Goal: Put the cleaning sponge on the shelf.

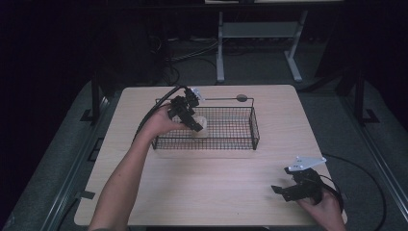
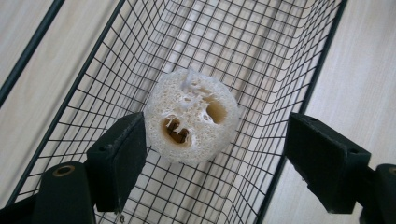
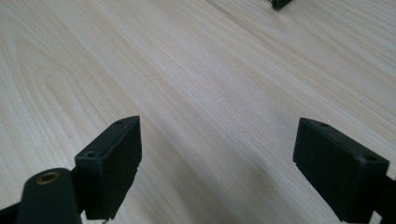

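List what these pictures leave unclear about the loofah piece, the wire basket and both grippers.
- Pale round loofah slice: in the left gripper view, one jaw touches it and the other stands apart; whether it rests on the black wire basket floor is unclear.
- High view: the left gripper and hand cover most of the slice.
- Right gripper: its far jaw is too small to make out in the high view.

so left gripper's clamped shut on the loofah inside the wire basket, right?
Not clamped. The left gripper view shows the left gripper open: one jaw is against the loofah, the other stands well clear. The loofah is inside the wire basket.
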